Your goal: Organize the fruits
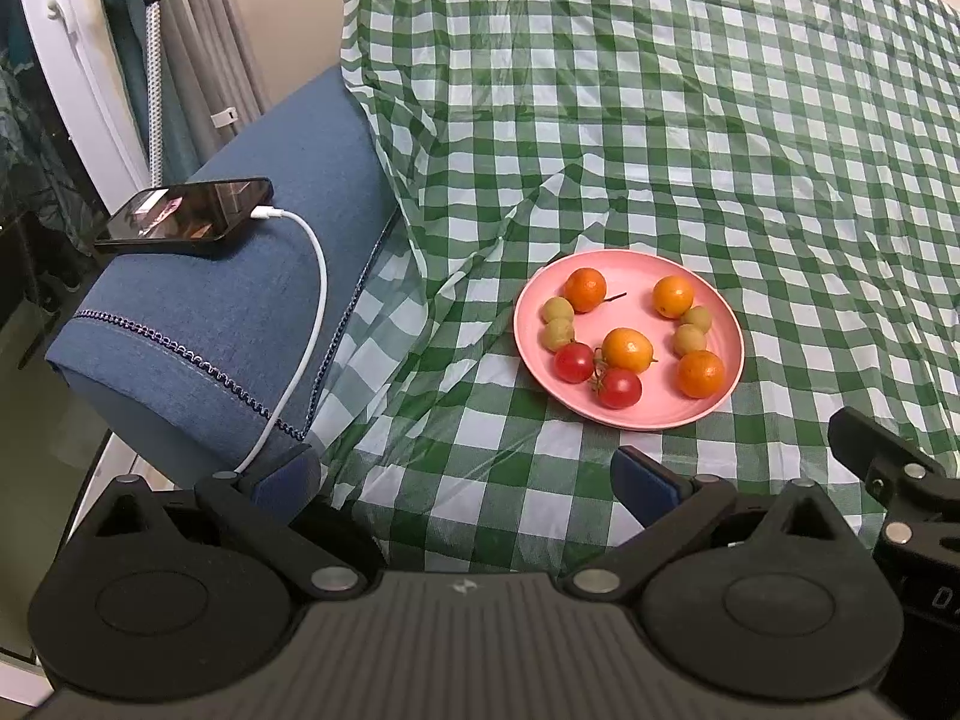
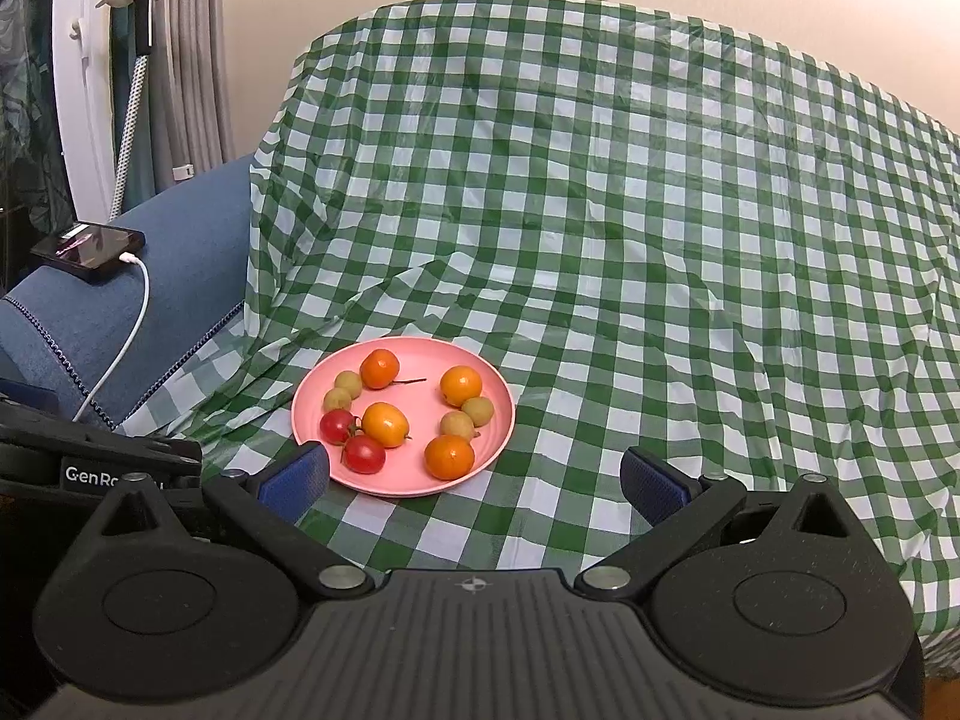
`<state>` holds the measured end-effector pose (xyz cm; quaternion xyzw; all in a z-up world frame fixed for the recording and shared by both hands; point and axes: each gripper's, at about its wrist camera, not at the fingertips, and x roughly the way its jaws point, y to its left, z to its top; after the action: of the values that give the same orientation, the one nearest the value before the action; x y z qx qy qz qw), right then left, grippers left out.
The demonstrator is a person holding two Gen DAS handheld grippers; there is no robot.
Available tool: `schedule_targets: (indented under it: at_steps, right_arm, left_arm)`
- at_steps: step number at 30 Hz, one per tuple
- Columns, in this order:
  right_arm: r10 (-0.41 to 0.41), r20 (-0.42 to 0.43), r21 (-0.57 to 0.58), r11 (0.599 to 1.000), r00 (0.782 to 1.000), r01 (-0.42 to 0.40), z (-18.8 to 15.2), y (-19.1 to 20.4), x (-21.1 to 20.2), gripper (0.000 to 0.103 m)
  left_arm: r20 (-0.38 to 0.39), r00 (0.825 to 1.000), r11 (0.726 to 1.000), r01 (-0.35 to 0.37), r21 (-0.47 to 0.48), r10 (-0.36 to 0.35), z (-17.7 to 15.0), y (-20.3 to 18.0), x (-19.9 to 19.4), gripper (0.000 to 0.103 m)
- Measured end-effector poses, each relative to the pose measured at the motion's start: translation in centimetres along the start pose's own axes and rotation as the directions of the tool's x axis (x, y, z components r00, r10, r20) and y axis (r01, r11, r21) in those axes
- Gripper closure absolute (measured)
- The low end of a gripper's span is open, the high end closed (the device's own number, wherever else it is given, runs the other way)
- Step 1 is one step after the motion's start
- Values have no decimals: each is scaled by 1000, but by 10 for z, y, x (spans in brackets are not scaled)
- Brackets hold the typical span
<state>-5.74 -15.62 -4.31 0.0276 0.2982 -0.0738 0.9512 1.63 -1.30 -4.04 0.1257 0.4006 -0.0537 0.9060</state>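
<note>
A pink plate (image 1: 714, 300) (image 2: 420, 480) rests on the green checked cloth and holds mixed fruit. On it lie several small oranges (image 1: 627, 349) (image 2: 384, 423), two red cherry tomatoes (image 1: 619, 388) (image 2: 363, 454) and several pale green-yellow fruits (image 1: 558, 333) (image 2: 457, 423). My left gripper (image 1: 468, 474) is open, empty, and sits short of the plate, which lies ahead and to its right. My right gripper (image 2: 474, 477) is open and empty too, with the plate's near rim just ahead of its left fingertip (image 2: 300, 471).
A blue sofa armrest (image 1: 240, 312) (image 2: 180, 252) stands left of the plate, carrying a black phone (image 1: 186, 217) (image 2: 90, 249) on a white charging cable (image 1: 312, 324). The checked cloth (image 1: 720, 120) (image 2: 660, 240) climbs the backrest behind. The other gripper's body (image 1: 900, 480) shows at lower right.
</note>
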Motion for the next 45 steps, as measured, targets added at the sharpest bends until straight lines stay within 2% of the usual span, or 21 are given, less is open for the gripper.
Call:
schedule_targets:
  at_steps: [9,14,17,21,25,30,45]
  right_arm:
    - [0,2,0,1000,1000,0,0,-2,1,1]
    - [-2,5,2,1000,1000,2,0,-1,0,1]
    - [-4,8,5,1000,1000,4,1,-1,-1,1]
    - [-6,11,9,1000,1000,6,1,1,-2,1]
    - [-5,11,10,1000,1000,5,1,1,-2,1]
    - [-6,11,11,1000,1000,6,1,0,-2,1]
    - [-1,15,15,1000,1000,1,1,1,-2,1]
  left_arm:
    - [17,1000,1000,10,12,-10,1,-3,-3,0]
    - [69,998,1000,10,9,-11,0,-2,-8,0]
    - [55,998,1000,17,7,-17,0,-2,-6,0]
    - [39,999,999,-30,18,29,1,-4,-3,0]
    - [36,999,1000,12,15,-13,0,-2,-3,0]
    - [38,999,999,29,28,-30,0,-2,-3,0]
    - [46,999,1000,3,31,-4,1,0,-3,0]
